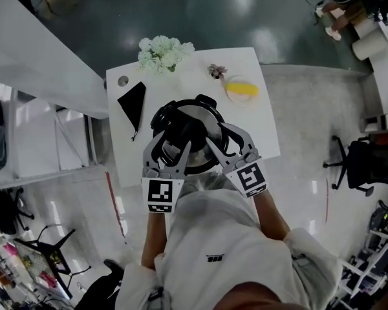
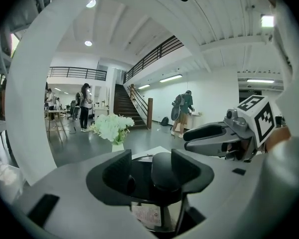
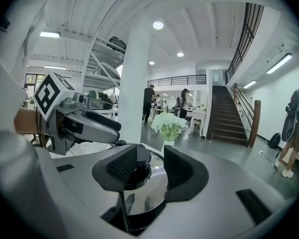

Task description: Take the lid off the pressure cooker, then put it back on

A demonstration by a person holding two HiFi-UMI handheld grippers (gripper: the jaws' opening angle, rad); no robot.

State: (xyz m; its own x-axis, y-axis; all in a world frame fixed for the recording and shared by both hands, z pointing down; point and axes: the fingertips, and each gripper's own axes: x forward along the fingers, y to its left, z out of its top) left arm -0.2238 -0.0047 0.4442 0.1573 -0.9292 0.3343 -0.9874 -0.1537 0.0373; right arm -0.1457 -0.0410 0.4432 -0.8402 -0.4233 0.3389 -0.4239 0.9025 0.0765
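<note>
Pressure cooker (image 1: 195, 113) sits in the middle of the frame on a white table (image 1: 258, 128), right in front of the person, and its shiny lid (image 3: 152, 180) is on top of it. At the bottom of the head view is the person's white shirt (image 1: 213, 244), with both arms reaching up toward the pot. The left gripper (image 2: 157, 169) is over the lid with its fingers wide apart. The black knob (image 2: 164, 171) of the lid stands between them, close to the finger on the right of the frame, with a gap on the other side. The right gripper (image 3: 153, 167) is over the lid too, and its fingers are also wide apart. The same knob shows between them, close to the finger on the left of the frame. The two grippers are side by side and near each other. Past the pot, a black pointy cloth (image 1: 132, 100) lies on the upper left part of the table. White flowers (image 1: 163, 51) stand at the far edge. A yellow thing on a plate (image 1: 242, 89) is at the upper right, with a small flower (image 1: 216, 70) just beside it. Far away in the right gripper view are stairs (image 3: 229, 113) and some people standing
</note>
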